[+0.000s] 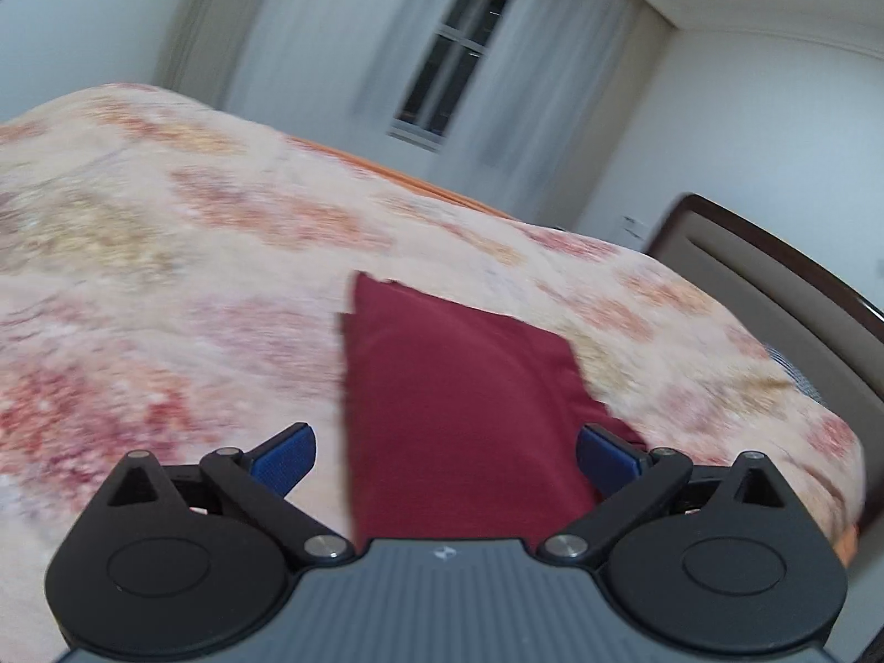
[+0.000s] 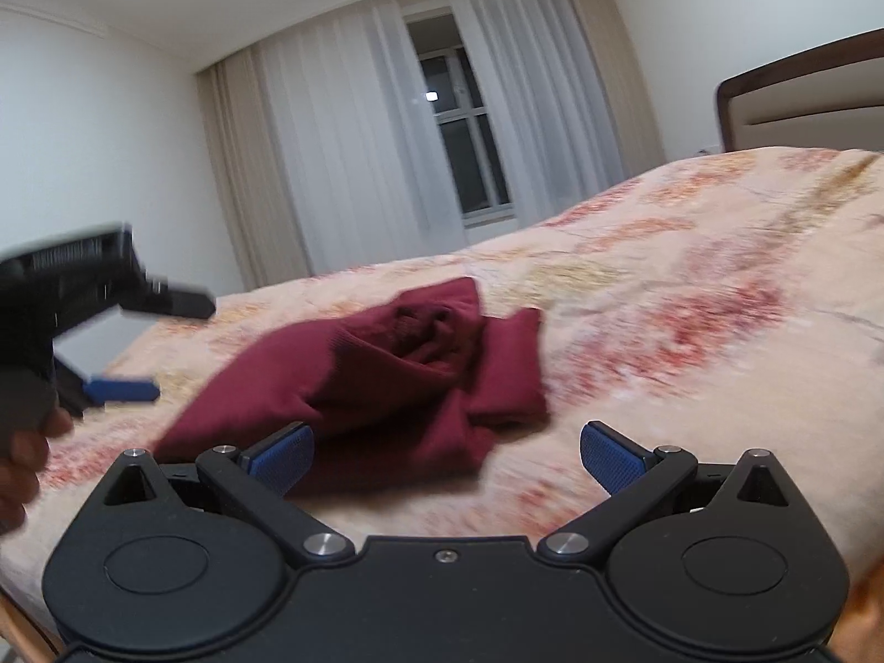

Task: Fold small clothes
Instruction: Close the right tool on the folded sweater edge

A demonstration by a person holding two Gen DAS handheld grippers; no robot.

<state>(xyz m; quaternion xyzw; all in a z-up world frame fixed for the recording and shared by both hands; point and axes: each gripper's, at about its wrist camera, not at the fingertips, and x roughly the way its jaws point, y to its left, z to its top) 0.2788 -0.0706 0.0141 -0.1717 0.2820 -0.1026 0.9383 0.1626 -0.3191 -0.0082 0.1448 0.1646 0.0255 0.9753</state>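
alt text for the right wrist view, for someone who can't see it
A crumpled maroon garment lies on a floral bedspread, just beyond the open right gripper. The left gripper, also open, hovers at the left edge; a curtained window fills the background.

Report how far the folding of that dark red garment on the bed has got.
Done: the dark red knit garment lies on the floral bedspread, partly folded, one sleeve laid across it. In hand: nothing; the left hand-held gripper and right hand-held gripper are both open and apart from the cloth. Left: the collar end looks bunched and uneven, so it probably needs smoothing and a final fold.
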